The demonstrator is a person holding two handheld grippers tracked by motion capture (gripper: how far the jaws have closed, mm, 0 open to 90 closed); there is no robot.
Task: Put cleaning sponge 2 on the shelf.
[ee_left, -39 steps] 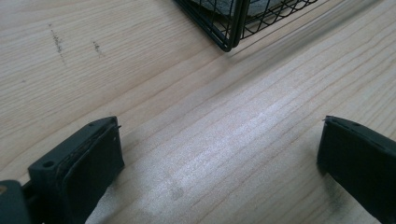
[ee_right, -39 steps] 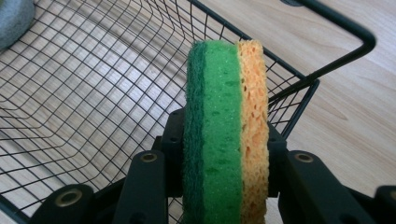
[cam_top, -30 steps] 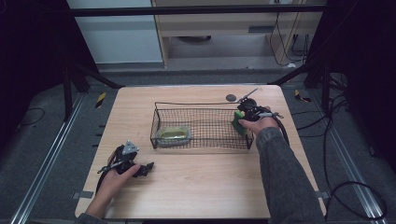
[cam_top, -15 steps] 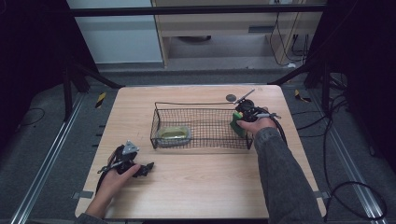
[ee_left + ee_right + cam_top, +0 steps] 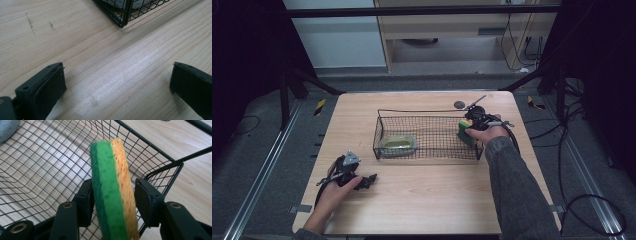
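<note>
A two-layer sponge (image 5: 113,192), coarse green scouring felt on one face and porous orange-yellow foam on the other, stands on edge between the pads of the right tongs (image 5: 113,200), at the right end of the wire basket (image 5: 427,131) and over its inside. The basket is a shallow rectangular tray of thin black wire mesh with a thicker rim rod, resting on the pale, straight-grained wooden counter (image 5: 422,200). The right tongs have just been opening: the left pad lies against the green face, while a narrow gap shows between the right pad and the foam face, so the pinch is slack rather than firm. At the basket's left end lies a rounded grey container (image 5: 397,144) with something yellow-green in it. The left tongs (image 5: 117,82) rest low over the counter near its front left corner, well apart from the basket, their flat black pads spread wide with bare wood between them. A small dark round disc (image 5: 459,104) lies on the counter behind the basket.
</note>
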